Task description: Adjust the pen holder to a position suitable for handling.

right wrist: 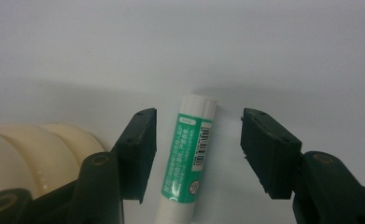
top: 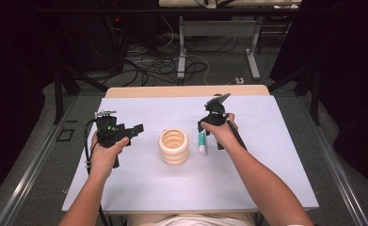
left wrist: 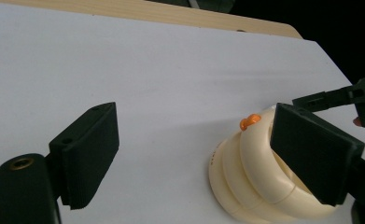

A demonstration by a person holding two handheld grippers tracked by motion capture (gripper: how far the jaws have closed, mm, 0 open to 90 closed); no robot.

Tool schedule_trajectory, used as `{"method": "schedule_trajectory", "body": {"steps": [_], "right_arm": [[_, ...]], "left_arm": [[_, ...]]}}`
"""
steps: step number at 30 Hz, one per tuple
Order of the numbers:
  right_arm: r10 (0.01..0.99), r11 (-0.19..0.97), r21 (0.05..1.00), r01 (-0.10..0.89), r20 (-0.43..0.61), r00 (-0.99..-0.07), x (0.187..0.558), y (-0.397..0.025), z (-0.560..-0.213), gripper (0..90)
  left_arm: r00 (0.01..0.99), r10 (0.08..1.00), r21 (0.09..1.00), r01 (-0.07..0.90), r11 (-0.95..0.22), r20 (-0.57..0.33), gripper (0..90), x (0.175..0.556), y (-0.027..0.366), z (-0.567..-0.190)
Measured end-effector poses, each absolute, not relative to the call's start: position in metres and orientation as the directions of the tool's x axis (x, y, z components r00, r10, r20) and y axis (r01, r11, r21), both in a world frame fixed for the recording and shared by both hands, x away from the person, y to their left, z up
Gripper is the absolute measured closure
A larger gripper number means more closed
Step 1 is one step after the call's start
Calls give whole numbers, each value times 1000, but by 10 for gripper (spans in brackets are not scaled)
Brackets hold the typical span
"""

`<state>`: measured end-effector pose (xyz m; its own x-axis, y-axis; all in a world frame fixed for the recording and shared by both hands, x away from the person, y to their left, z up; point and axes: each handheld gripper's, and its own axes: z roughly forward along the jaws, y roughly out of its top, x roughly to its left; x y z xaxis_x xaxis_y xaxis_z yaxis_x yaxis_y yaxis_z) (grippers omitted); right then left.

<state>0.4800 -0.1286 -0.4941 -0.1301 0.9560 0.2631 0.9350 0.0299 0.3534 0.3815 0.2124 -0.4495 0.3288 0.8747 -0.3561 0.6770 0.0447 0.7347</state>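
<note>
Worktop (top: 266, 179), white sheet over it. Cream ribbed holder (top: 174, 147) at centre; small orange bit (left wrist: 249, 121) at its rim. Glue stick (top: 202, 142) lies flat just beside the holder, at its 3 o'clock. Left hand-held gripper (top: 135, 130) at the holder's 9 o'clock, released, holding nothing. Right hand-held gripper (right wrist: 199, 154) released, jaws straddling the stick, no contact evident. Judged step: pre-grasp. Next move: lower, clench on the stick's middle
</note>
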Motion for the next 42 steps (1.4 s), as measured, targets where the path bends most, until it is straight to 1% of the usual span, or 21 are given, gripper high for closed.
{"method": "schedule_trajectory", "body": {"steps": [2, 3, 5, 6, 8, 11, 12, 14, 15, 16, 17, 18, 24, 25, 27, 29, 30, 38, 40, 41, 42], "right_arm": [[960, 21, 337, 941, 255, -113, 482, -129, -496, 463], [954, 9, 355, 935, 277, -114, 483, -131, -499, 473], [963, 12, 308, 951, 253, -94, 484, -132, -498, 484], [964, 20, 304, 952, 247, -99, 485, -133, -499, 489], [950, -15, 341, 940, 297, -93, 486, -133, -504, 496], [957, -23, 282, 959, 282, -60, 489, -133, -503, 521], [958, -4, 289, 957, 277, -79, 489, -135, -506, 529], [955, -34, 278, 960, 291, -50, 491, -133, -507, 533], [957, -20, 278, 960, 283, -62, 491, -134, -508, 533], [954, -44, 277, 960, 298, -42, 492, -132, -509, 535], [957, -26, 279, 960, 285, -57, 492, -133, -511, 538], [955, -40, 258, 965, 292, -38, 493, -131, -511, 542], [952, -41, 224, 974, 306, -30, 494, -129, -516, 553], [947, -66, 218, 974, 320, -8, 495, -127, -517, 553], [949, -51, 213, 976, 313, -19, 495, -128, -520, 553], [948, -65, 192, 979, 319, 1, 496, -127, -521, 553], [946, -54, 191, 980, 324, -11, 496, -128, -522, 553], [935, -80, 146, 986, 353, 24, 498, -130, -527, 592], [932, -72, 156, 985, 362, 11, 498, -132, -529, 600], [935, -50, 169, 984, 355, -13, 498, -134, -531, 603], [933, -59, 163, 985, 360, -4, 498, -134, -531, 608]], "left_arm": [[332, 874, 736, 676, 43, -356, 161, 382, 212, -450], [331, 873, 735, 677, 44, -357, 161, 382, 212, -450], [334, 874, 737, 675, 39, -352, 161, 382, 212, -450], [334, 875, 742, 670, 41, -350, 162, 382, 211, -451], [333, 877, 735, 677, 34, -347, 162, 382, 212, -450], [334, 877, 735, 677, 32, -346, 163, 382, 212, -451], [333, 876, 735, 678, 33, -347, 163, 383, 212, -451], [328, 879, 738, 674, 39, -347, 163, 383, 211, -452], [328, 879, 737, 674, 38, -345, 163, 383, 211, -452], [329, 879, 737, 675, 37, -345, 163, 383, 211, -452], [330, 879, 739, 673, 37, -345, 163, 383, 211, -452], [330, 879, 738, 673, 36, -344, 163, 383, 211, -452], [329, 879, 734, 679, 34, -345, 164, 383, 211, -453], [328, 879, 733, 679, 36, -346, 163, 383, 211, -453], [329, 878, 729, 684, 32, -348, 164, 383, 211, -453], [326, 879, 727, 686, 33, -347, 164, 383, 212, -453], [325, 879, 727, 686, 34, -348, 164, 383, 212, -453], [325, 879, 727, 686, 35, -349, 165, 384, 212, -453], [324, 880, 727, 686, 34, -348, 165, 384, 212, -453], [324, 880, 728, 685, 35, -348, 166, 384, 212, -453], [325, 880, 727, 685, 34, -347, 166, 384, 212, -454]]}}
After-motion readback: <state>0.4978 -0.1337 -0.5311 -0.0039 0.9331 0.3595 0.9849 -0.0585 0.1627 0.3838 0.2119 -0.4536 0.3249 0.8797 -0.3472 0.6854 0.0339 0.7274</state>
